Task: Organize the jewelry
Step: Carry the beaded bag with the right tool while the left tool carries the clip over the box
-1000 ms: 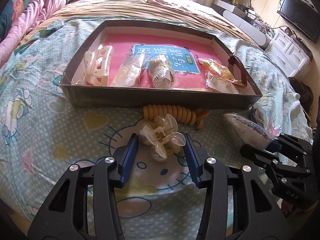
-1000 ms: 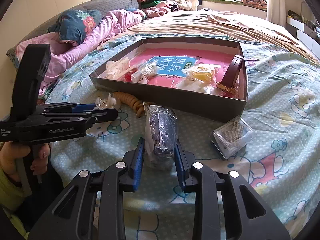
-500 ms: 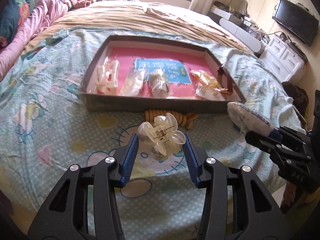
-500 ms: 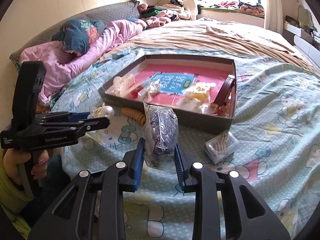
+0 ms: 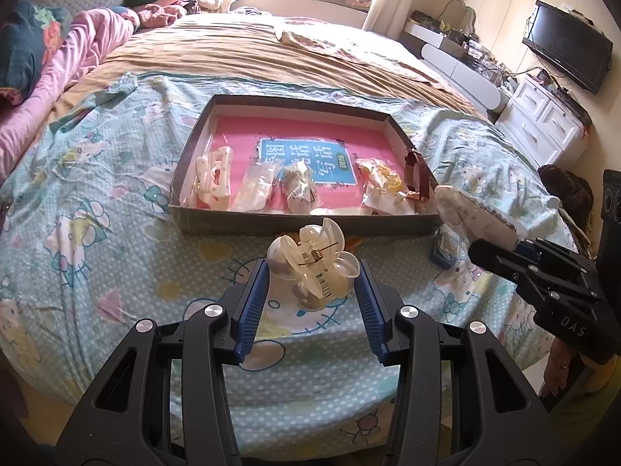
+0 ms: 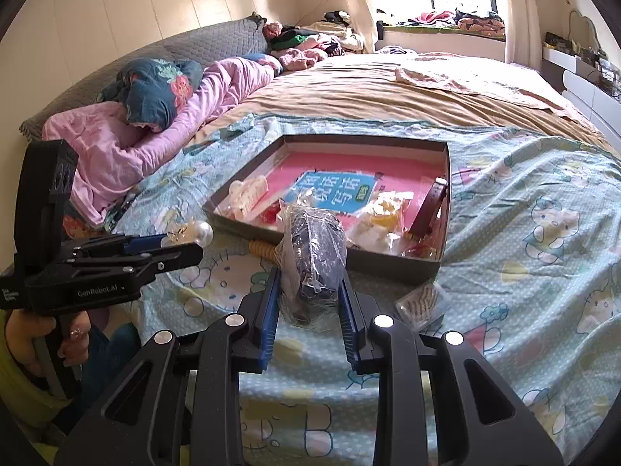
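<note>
My left gripper (image 5: 312,268) is shut on a translucent cream hair claw clip (image 5: 312,262), held above the bedspread in front of the shallow box (image 5: 295,223). My right gripper (image 6: 308,275) is shut on a clear plastic bag with a dark item inside (image 6: 312,256), also lifted off the bed. The box has a pink floor and holds a white claw clip (image 5: 213,176), several small bagged pieces, a yellow bagged item (image 5: 380,176) and a brown strap (image 5: 415,171). In the left wrist view the right gripper (image 5: 458,209) and its bag show at the right.
An orange coil hair tie (image 6: 262,250) lies on the bed by the box's front wall. A small clear case (image 6: 421,303) rests on the bedspread to the right. Pink bedding and pillows (image 6: 136,136) lie at the left. White drawers (image 5: 543,124) stand beyond the bed's right side.
Both grippers have risen with their loads. The claw clip and the bag are now off the bedspread, and the box looks smaller and farther below.
</note>
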`<state>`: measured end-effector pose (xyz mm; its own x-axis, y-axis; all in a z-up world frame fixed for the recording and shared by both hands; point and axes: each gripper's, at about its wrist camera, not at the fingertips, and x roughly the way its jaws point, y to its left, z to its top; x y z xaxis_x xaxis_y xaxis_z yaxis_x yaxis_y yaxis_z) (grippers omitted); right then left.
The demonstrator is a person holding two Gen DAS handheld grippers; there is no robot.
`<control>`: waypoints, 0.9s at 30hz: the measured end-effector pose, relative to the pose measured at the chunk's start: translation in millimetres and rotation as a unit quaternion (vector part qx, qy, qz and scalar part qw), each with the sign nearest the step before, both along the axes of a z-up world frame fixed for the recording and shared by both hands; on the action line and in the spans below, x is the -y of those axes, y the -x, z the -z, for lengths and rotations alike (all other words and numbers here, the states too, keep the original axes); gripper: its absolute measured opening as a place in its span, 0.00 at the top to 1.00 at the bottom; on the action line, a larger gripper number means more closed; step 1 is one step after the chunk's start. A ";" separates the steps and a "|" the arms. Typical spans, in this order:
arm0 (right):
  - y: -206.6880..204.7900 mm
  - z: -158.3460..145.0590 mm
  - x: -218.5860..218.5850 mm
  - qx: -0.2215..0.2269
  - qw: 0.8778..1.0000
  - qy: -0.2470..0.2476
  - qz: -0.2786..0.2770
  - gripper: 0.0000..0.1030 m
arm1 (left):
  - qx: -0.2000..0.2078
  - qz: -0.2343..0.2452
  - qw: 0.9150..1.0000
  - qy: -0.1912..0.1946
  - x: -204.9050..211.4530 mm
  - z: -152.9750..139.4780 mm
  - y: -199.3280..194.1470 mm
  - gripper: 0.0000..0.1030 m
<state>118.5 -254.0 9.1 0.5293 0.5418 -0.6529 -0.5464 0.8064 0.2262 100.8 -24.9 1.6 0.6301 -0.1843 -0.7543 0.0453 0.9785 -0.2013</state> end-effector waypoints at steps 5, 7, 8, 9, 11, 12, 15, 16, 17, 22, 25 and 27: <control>-1.3 -9.9 0.4 0.005 1.000 -0.006 0.003 0.74 | 0.006 -0.001 1.000 -0.002 -0.5 -9.2 1.3 0.64; -1.9 -12.7 0.3 0.008 1.000 -0.009 0.004 0.74 | 0.009 -0.001 1.000 -0.004 -0.7 -13.0 1.8 0.65; -2.3 -14.1 0.1 0.009 1.000 -0.010 0.004 0.74 | 0.010 -0.002 1.000 -0.004 -0.8 -14.3 1.7 0.65; -2.7 -15.1 -0.2 0.009 1.000 -0.011 0.005 0.74 | 0.011 -0.002 1.000 -0.005 -0.9 -16.2 1.8 0.65; -3.8 -16.9 -0.1 0.010 1.000 -0.013 0.005 0.74 | 0.014 -0.002 1.000 -0.005 -1.4 -18.8 1.5 0.66; -4.3 -18.0 -0.2 0.011 1.000 -0.013 0.006 0.74 | 0.015 -0.002 1.000 -0.005 -1.6 -20.0 1.0 0.73; -6.3 -19.9 0.2 0.012 1.000 -0.016 0.007 0.74 | 0.020 -0.002 1.000 -0.005 -2.6 -23.8 -1.4 0.92; -7.2 -20.1 0.0 0.013 1.000 -0.016 0.007 0.74 | 0.022 -0.002 1.000 -0.012 -2.2 -24.6 -3.4 0.92; -8.4 -20.1 -0.4 0.013 1.000 -0.015 0.008 0.74 | 0.022 -0.001 1.000 -0.015 -1.9 -24.3 -5.4 0.94; -14.1 -19.1 -2.0 0.012 1.000 -0.014 0.008 0.74 | 0.011 -0.006 1.000 0.002 -8.4 -16.6 -14.7 0.99; -15.9 -16.8 -2.9 0.011 1.000 -0.014 0.008 0.74 | 0.004 -0.013 1.000 0.010 -16.5 -11.3 -12.8 0.96; -16.7 -13.3 -3.5 0.008 1.000 -0.016 0.009 0.74 | -0.009 -0.012 1.000 0.013 -20.7 -4.3 -12.1 0.83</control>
<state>135.2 -250.5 22.3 0.5492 0.5525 -0.6270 -0.5354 0.8087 0.2436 112.8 -4.1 5.9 0.6214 -0.1892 -0.7603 0.0180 0.9736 -0.2275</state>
